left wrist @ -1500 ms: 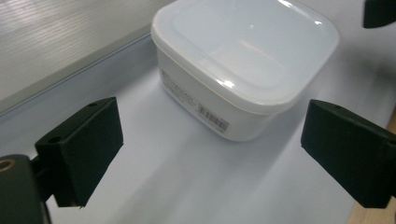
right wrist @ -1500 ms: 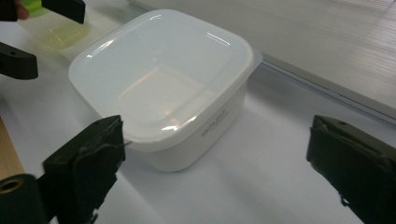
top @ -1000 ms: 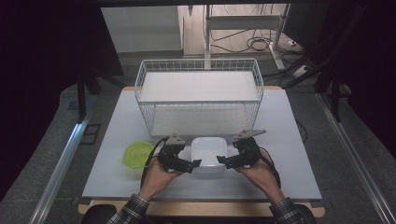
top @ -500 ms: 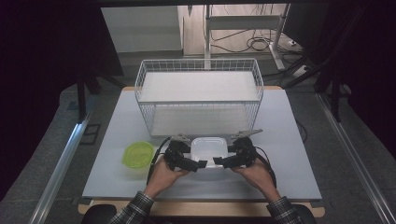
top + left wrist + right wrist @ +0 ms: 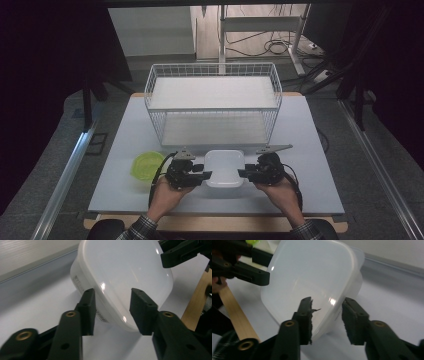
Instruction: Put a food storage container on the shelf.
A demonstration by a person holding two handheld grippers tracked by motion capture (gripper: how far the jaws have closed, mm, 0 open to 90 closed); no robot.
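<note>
Tub (image 5: 224,167): white translucent plastic, square with rounded corners, glossy. It sat just below centre of the high view, near the front edge of the table, straight in front of the wire basket. Looked bottom-up, smooth flat face on top; a small printed label ran along one side wall (image 5: 78,283). Its rim flared out at the table surface (image 5: 359,257).

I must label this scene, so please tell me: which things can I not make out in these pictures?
- White container, high view: whether it holds anything; its pale top hides that.
- Container label, left gripper view: print too small to read.
- Left tool, its own view: pad contact with the container is unclear.
- Green bowl, high view: partly covered by the left tool.
- Wire basket: fine mesh blurred.
</note>
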